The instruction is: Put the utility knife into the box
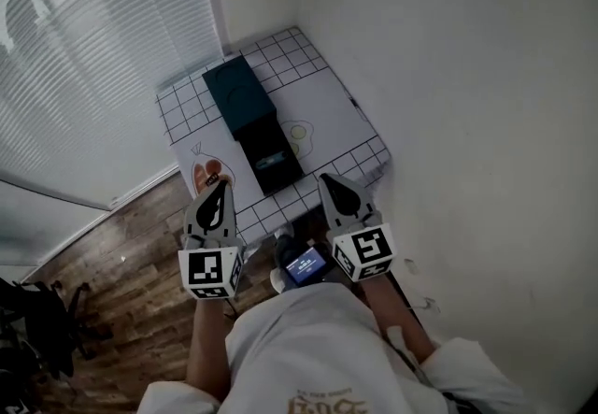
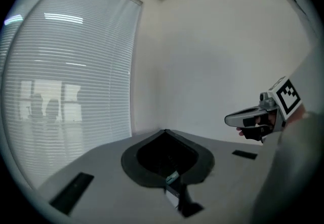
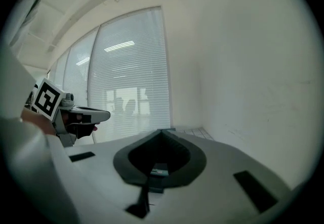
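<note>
Slatted blinds (image 1: 84,48) fill the left of the room above a wood floor (image 1: 121,253). A person stands at the near edge of a small table (image 1: 182,108) covered in a grid-patterned cloth, holding a gripper in each hand. The left gripper (image 1: 221,180) hangs over the table's near left corner with its fingers pressed together and nothing between them. Beyond it, in the middle of the table, a dark teal box (image 1: 238,94) sits on a white mat (image 1: 322,113). The box's black inner tray lies open toward the person. The utility knife (image 1: 273,160), a small teal shape, rests inside that tray, apart from both grippers. To the right, the right gripper (image 1: 325,178) is held level with the left one, over the near right part of the table. Its fingers are likewise closed and empty. A plain white wall (image 1: 467,76) takes up the right side.
</note>
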Tool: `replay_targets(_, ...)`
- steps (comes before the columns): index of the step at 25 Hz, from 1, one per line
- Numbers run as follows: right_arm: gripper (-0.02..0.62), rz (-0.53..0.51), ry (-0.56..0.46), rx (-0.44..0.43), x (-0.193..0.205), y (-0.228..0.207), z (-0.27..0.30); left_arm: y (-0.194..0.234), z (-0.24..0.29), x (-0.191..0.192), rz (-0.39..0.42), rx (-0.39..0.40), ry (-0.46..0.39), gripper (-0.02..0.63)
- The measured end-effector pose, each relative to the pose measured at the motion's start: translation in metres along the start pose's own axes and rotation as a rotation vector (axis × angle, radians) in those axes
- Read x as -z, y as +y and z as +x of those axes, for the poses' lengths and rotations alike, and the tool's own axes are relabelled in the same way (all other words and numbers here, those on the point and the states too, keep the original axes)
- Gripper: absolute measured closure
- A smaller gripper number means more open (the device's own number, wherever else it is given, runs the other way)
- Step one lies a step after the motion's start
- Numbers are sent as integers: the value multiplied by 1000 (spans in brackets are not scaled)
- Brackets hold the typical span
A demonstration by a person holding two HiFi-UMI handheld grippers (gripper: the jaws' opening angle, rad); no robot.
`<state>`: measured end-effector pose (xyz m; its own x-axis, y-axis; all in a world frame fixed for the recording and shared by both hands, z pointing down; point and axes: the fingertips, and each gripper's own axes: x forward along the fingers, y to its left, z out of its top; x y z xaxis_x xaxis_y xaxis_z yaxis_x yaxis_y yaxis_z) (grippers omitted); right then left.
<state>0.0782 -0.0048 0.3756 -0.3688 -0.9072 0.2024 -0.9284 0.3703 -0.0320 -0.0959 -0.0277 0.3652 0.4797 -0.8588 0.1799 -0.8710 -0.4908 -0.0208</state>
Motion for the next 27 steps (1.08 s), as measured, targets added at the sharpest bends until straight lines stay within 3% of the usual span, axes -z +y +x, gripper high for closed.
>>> replay_targets(6,589,-14,-87,18,-35,12,-31,-7,-38,-34,32,-32,-95,598)
replay_targets(10,589,-23,-122,12,-44,16,-38,-5,-53,-43,8,-48,-130,598)
replay_targets(16,589,-37,-136,8,-51,18,-39,-7,-69,-54,96,-62,-162,598)
replay_targets(27,589,-61,-161,8,-58,18,-56,3,-77,-42,-30,-85,-120,598)
